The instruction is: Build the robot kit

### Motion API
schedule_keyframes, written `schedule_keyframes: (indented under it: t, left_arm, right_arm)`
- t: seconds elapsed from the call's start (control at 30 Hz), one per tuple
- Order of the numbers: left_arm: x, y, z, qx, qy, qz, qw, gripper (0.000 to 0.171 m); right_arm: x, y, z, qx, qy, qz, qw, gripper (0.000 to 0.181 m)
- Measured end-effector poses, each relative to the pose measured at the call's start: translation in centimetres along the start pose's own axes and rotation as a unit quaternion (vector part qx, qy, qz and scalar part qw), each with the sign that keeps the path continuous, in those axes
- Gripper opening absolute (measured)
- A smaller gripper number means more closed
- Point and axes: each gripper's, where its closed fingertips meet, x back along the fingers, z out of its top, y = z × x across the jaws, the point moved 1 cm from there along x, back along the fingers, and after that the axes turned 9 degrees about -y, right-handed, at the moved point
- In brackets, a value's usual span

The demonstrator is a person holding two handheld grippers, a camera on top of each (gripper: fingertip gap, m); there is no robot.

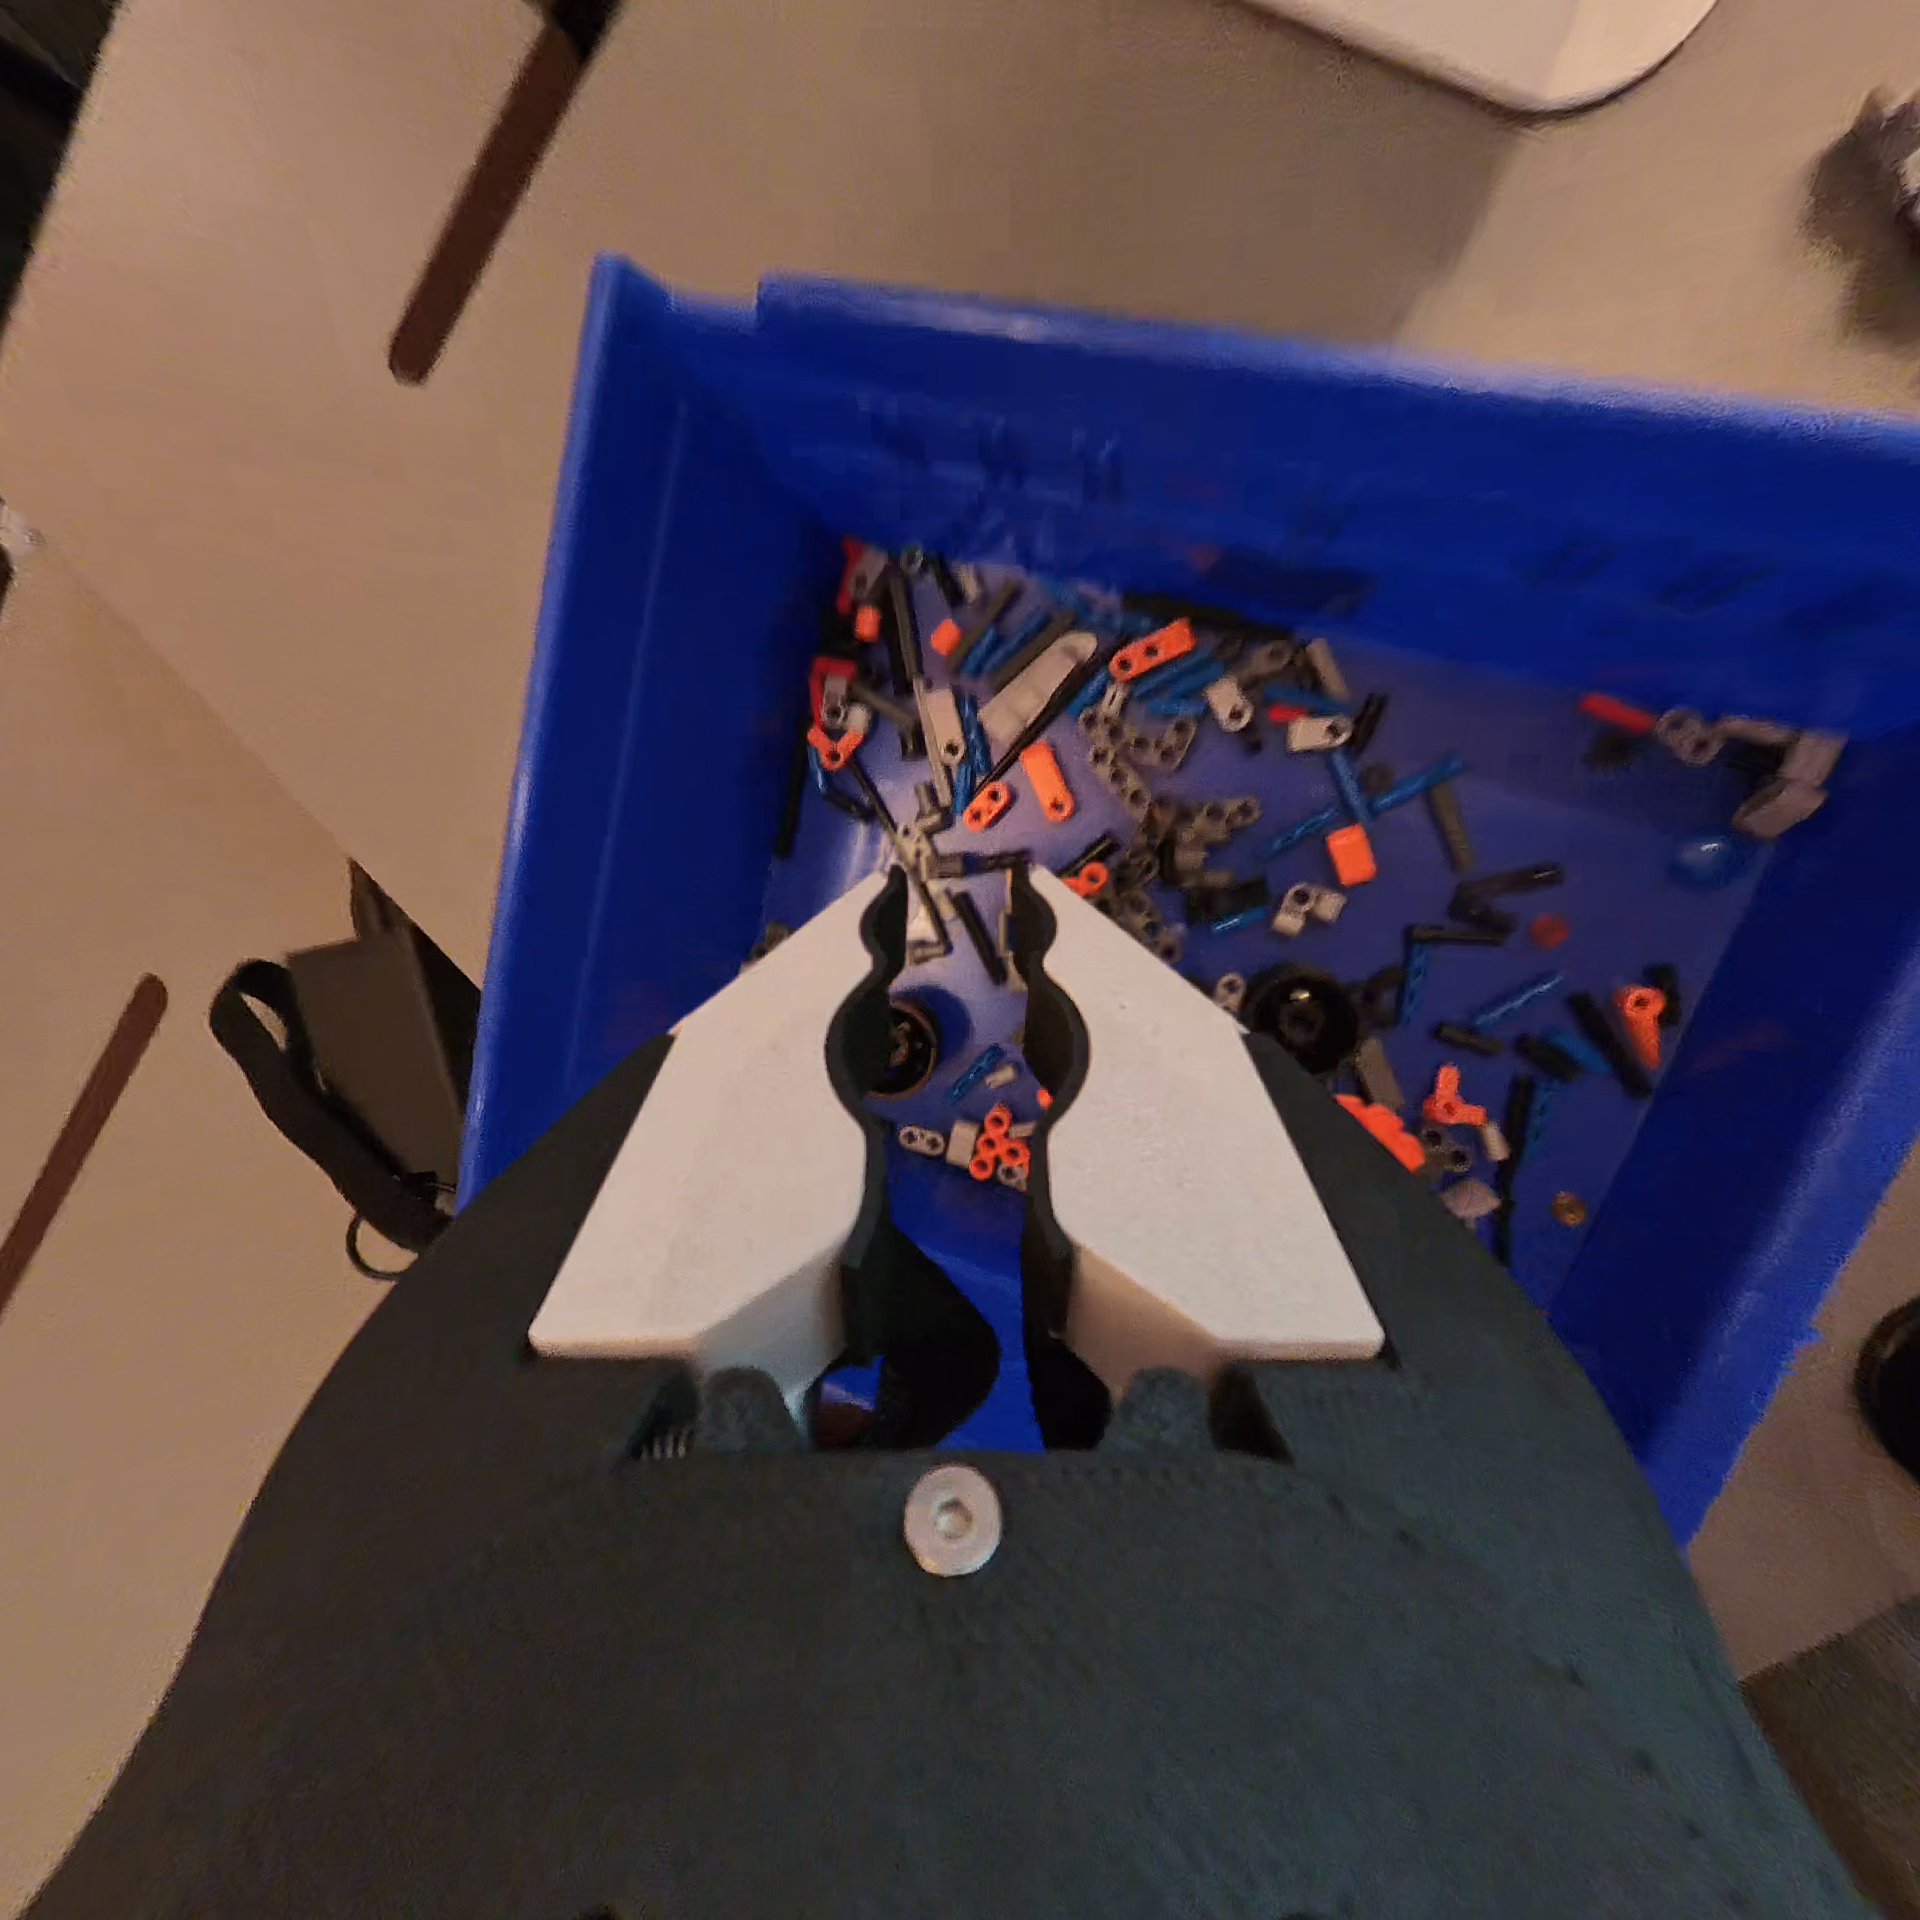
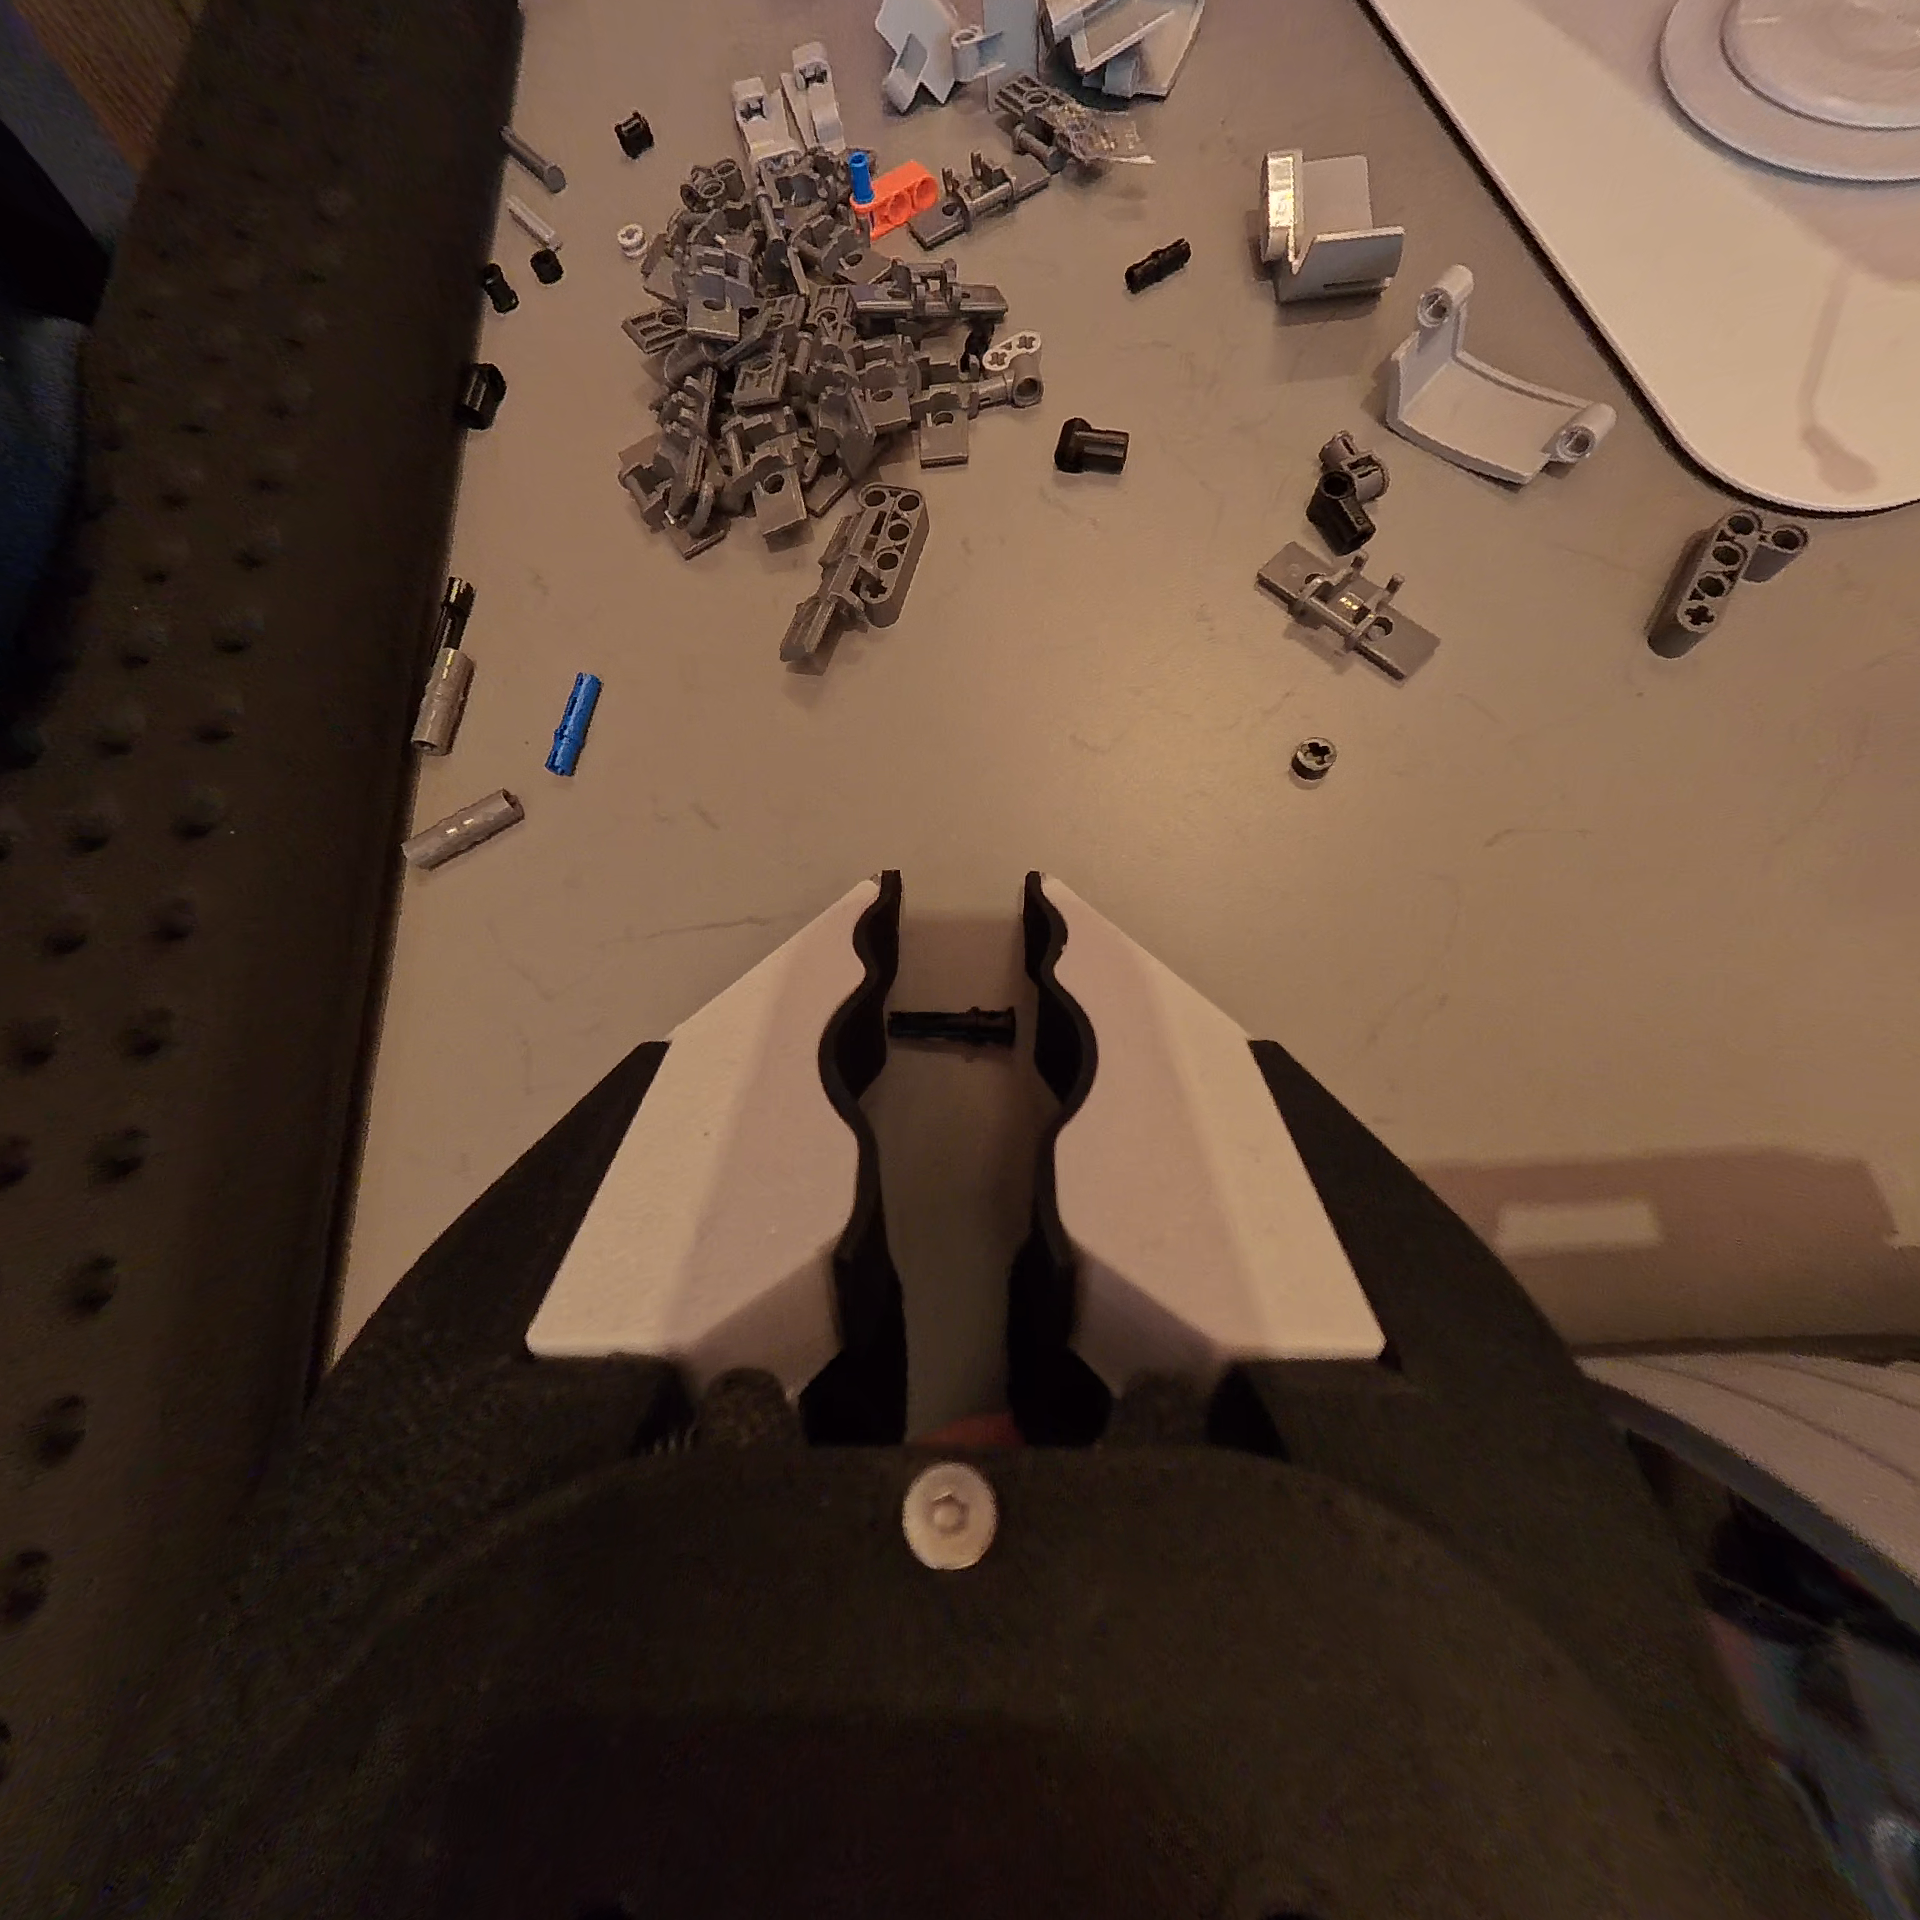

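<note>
Through my left wrist view I see a deep blue plastic bin (image 1: 644,727) standing on the pale tabletop (image 1: 260,520). Its floor is strewn with small plastic building-toy pieces (image 1: 1143,790): orange perforated connectors, blue pins, black axles, grey beams and a couple of black wheels. My left gripper (image 1: 956,883) hangs over the bin's near-left part, fingers released with a gap between them, nothing held; the tips sit just above a tangle of grey and black pieces.

My right gripper (image 2: 961,883) hovers over the grey table surface (image 2: 1351,935), fingers likewise spread and empty. A short black plastic pin (image 2: 954,1023) lies crosswise on the table between them, and I cannot tell whether it touches either pad. Farther ahead sits a heap of dark grey connector pieces (image 2: 800,384), with a blue pin (image 2: 572,723), grey tubes and lighter grey panels scattered around.
</note>
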Motion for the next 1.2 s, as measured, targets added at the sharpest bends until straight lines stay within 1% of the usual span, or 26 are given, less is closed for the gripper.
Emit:
schedule_keyframes:
  t: [0.1, 0.13, 0.27, 0.33, 0.5, 0.6, 0.67, 0.77, 0.83, 0.9, 0.93, 1.0, 1.07, 1.1, 1.2]
  left_arm:
    - [-2.0, 0.1, -1.3, -0.007, -0.032, -0.017, 0.999, 0.020]
    - [-2.7, 0.0, -2.0, -0.010, -0.052, -0.013, 0.999, 0.020]
    - [-4.7, -0.4, -3.0, -0.018, -0.094, -0.008, 0.995, 0.021]
    - [-5.4, -0.5, -3.3, -0.023, -0.112, -0.010, 0.993, 0.021]
    - [-7.1, -1.3, -3.3, -0.028, -0.135, -0.008, 0.990, 0.018]
    - [-7.8, -2.0, -3.1, -0.027, -0.142, -0.003, 0.990, 0.015]
    - [-8.1, -2.4, -2.6, -0.026, -0.133, 0.003, 0.991, 0.012]
    - [-8.5, -2.3, -2.3, -0.023, -0.136, -0.007, 0.990, 0.013]
    - [-8.9, -1.7, -2.5, -0.032, -0.150, -0.016, 0.988, 0.010]
    - [-9.0, 0.0, -2.7, -0.049, -0.161, -0.052, 0.984, 0.009]
    - [-8.8, 0.6, -2.8, -0.060, -0.168, -0.062, 0.982, 0.013]
    - [-8.5, -0.5, -2.2, -0.063, -0.156, -0.029, 0.985, 0.011]
    - [-8.3, -0.9, -1.3, -0.047, -0.128, -0.035, 0.990, 0.012]
    - [-8.5, -1.4, -1.3, -0.040, -0.126, -0.031, 0.991, 0.012]
    - [-9.5, -1.7, -2.4, -0.039, -0.153, -0.029, 0.987, 0.013]
  right_arm:
    - [0.0, 0.0, 0.0, -0.003, 0.001, 0.002, 1.000, 0.021]
    - [0.0, 0.1, 0.0, -0.004, 0.001, 0.003, 1.000, 0.021]
    - [0.0, 0.1, 0.0, -0.005, 0.001, 0.003, 1.000, 0.021]
    - [0.0, 0.1, 0.0, -0.004, 0.001, 0.003, 1.000, 0.021]
    - [0.1, 0.0, 0.0, -0.003, 0.002, 0.004, 1.000, 0.021]
    - [0.1, 0.0, 0.0, -0.001, 0.002, 0.004, 1.000, 0.021]
    - [0.1, 0.0, 0.1, -0.001, 0.003, 0.004, 1.000, 0.021]
    - [0.1, 0.0, 0.1, -0.001, 0.003, 0.005, 1.000, 0.021]
    - [0.1, 0.0, 0.1, -0.001, 0.004, 0.005, 1.000, 0.022]
    - [0.1, 0.0, 0.1, -0.002, 0.004, 0.005, 1.000, 0.022]
    - [0.1, 0.0, 0.1, -0.002, 0.005, 0.005, 1.000, 0.022]
    - [0.1, 0.0, 0.1, -0.002, 0.005, 0.005, 1.000, 0.022]
    - [0.1, 0.0, 0.1, -0.002, 0.005, 0.005, 1.000, 0.022]
    - [0.1, 0.0, 0.1, -0.002, 0.005, 0.005, 1.000, 0.022]
    - [0.1, 0.0, 0.1, 0.000, 0.005, 0.004, 1.000, 0.022]
